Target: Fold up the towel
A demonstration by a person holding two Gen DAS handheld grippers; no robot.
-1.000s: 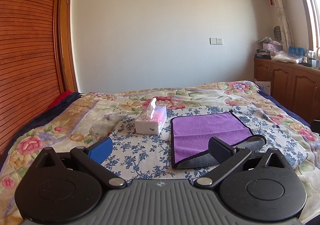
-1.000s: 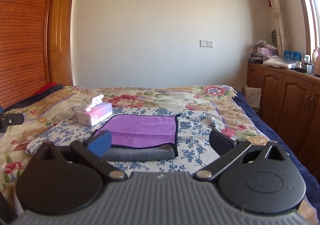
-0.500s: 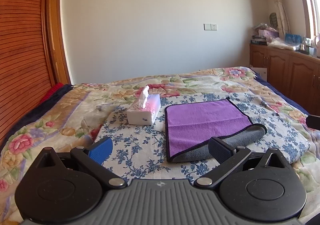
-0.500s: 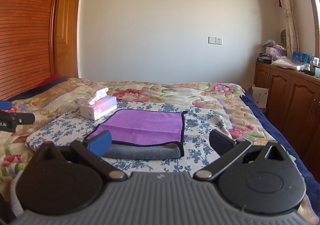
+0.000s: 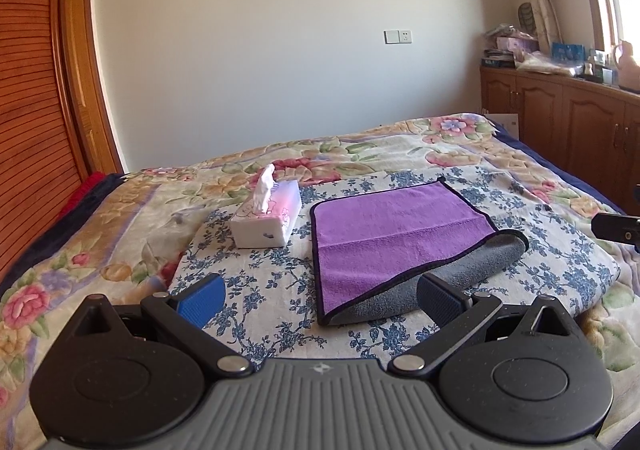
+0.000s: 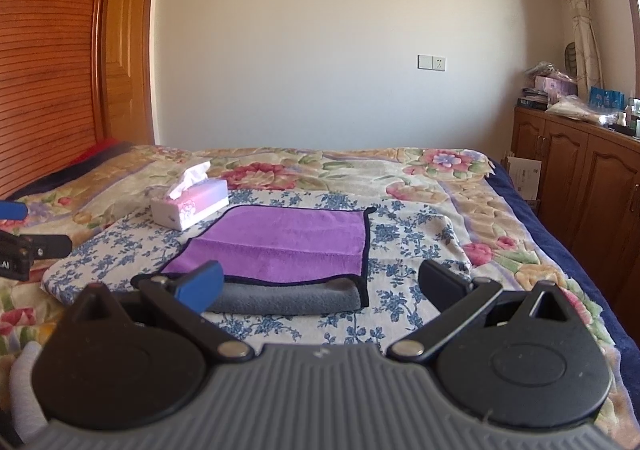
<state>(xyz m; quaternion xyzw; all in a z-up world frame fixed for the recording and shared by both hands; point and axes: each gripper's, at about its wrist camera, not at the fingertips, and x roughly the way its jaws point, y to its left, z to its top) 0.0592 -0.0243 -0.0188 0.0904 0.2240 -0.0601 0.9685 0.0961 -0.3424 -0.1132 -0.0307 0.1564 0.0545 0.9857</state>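
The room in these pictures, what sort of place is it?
Most likely a home bedroom: a bed with a floral quilt, brown wooden cabinets cluttered on top, a white tissue box, and a purple-and-grey towel laid out on the bed.

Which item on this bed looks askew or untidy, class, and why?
The towel: its near edge is rolled back, showing the grey underside, so the fold is uneven. The tissue box beside it sits apart, upright. Nothing looks spilled or damaged.

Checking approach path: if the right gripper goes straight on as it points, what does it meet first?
Likely the folded purple-and-grey towel on the floral bedspread: its grey rolled near edge lies just ahead between the open jaws of the right gripper. Depth unclear.
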